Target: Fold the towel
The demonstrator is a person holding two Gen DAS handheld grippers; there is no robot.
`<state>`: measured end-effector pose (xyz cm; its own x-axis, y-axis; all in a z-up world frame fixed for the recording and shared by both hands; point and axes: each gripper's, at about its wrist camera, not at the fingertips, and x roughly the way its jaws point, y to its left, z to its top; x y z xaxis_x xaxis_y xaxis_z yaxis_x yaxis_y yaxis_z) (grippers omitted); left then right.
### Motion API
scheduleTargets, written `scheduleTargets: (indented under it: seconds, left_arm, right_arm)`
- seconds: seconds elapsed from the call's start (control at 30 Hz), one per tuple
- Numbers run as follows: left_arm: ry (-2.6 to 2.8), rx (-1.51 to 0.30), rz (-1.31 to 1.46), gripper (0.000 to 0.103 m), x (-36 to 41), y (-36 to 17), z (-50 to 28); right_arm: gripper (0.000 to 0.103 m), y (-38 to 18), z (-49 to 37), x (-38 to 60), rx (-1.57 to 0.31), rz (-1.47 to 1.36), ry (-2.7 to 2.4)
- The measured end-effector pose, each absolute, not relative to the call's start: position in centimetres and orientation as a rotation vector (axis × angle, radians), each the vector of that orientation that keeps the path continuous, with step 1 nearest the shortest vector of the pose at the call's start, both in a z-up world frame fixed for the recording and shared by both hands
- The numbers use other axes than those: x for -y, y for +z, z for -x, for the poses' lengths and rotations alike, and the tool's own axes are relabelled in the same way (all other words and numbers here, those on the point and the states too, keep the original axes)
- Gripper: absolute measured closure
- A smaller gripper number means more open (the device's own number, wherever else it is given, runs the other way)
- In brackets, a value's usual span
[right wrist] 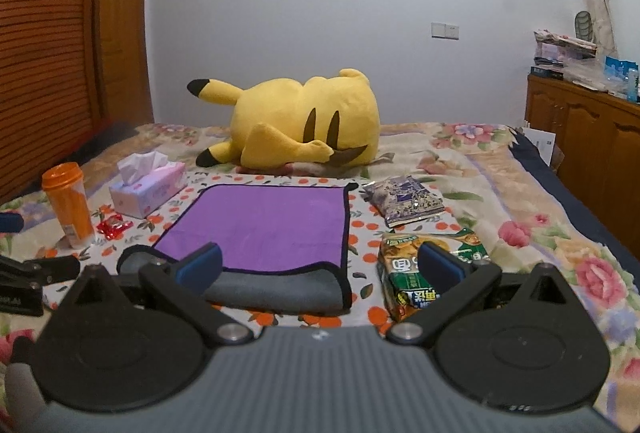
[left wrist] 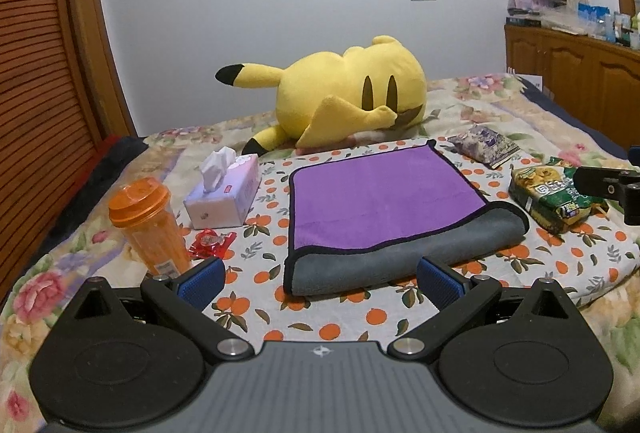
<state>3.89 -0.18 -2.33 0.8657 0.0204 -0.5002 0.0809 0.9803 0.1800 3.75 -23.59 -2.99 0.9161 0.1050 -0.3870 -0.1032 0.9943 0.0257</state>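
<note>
Just short of the towel (already folded once, grey edge nearest): left gripper and right gripper spread, empty; best to pinch both near corners evenly.

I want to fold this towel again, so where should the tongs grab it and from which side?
Take the towel at its near folded edge, where grey shows under purple, coming in low from the front. That rolled, doubled edge stands proud of the cloth, so open tongs can probably straddle a near corner.
</note>
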Motion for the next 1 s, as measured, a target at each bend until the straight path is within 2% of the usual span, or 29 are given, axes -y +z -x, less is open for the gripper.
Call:
scheduleTargets:
  seconds: [1.0]
  left_arm:
    - [-0.035,-0.623,-0.201,0.0,-1.3,-4.5,-12.4]
  right_arm:
    - [0.0,-4.6,-10.7,22.5,-0.48,0.015,0.163]
